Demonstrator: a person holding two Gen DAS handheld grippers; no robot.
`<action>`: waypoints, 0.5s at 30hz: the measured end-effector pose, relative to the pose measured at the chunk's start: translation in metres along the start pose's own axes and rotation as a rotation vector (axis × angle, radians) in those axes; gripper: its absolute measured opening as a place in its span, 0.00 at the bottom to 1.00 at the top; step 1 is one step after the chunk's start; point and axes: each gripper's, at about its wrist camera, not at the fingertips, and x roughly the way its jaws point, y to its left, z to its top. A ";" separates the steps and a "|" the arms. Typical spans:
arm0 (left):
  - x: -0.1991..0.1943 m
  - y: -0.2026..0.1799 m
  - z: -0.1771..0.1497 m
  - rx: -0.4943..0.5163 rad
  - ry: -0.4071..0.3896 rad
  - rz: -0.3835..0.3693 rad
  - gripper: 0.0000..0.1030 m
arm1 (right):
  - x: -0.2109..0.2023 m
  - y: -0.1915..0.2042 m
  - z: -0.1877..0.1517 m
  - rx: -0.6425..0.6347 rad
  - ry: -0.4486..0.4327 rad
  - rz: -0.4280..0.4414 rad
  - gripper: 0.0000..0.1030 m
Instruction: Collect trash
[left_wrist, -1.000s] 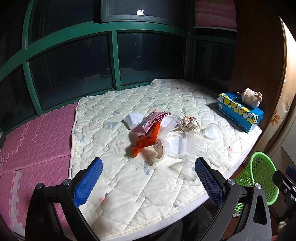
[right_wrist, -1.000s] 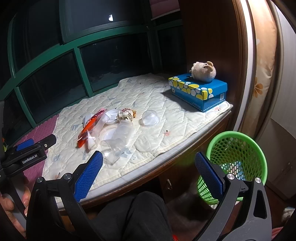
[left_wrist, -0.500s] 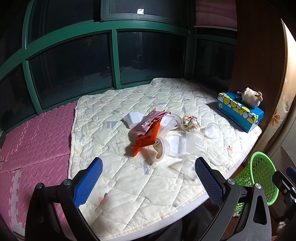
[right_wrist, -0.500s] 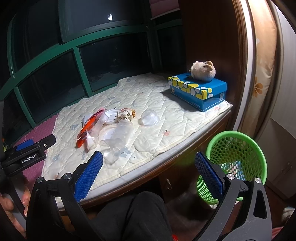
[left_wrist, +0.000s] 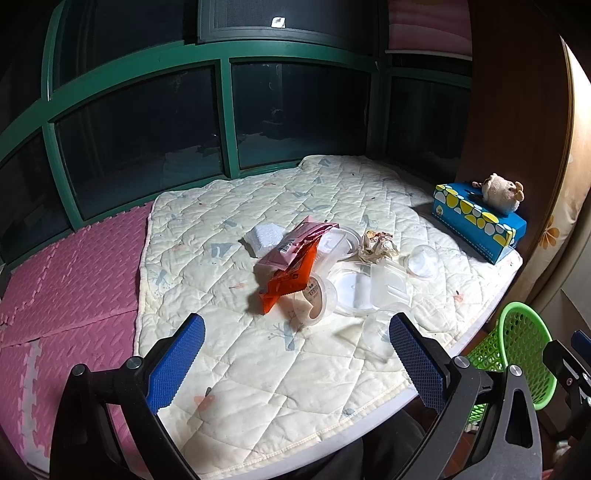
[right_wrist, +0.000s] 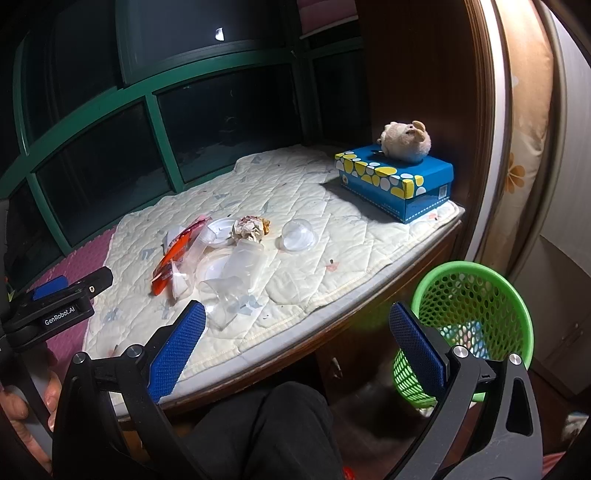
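A small plush toy (right_wrist: 406, 142) is sitting on a blue tissue box (right_wrist: 397, 184), which is resting on the quilted pad (left_wrist: 258, 362) beside pink foam mats (left_wrist: 70, 280).

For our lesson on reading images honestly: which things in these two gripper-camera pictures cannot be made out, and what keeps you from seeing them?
- Green basket: its contents, right wrist view; mesh and shadow hide all but a pale blue patch.
- Green basket, left wrist view: lower part cut off by the gripper frame.
- Orange wrapper: print too small to read.
- Window panes: outside too dark.
- Clear plastic cup: partly behind the right jaws.
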 end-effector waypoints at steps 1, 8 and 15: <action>0.000 0.000 0.000 0.000 0.000 0.001 0.94 | 0.000 0.000 0.000 0.001 0.002 0.002 0.96; 0.005 0.000 0.002 0.001 0.008 0.002 0.94 | 0.006 -0.001 0.002 0.002 0.010 0.003 0.96; 0.016 0.003 0.007 -0.003 0.023 0.005 0.94 | 0.012 -0.003 0.006 0.003 0.021 0.004 0.96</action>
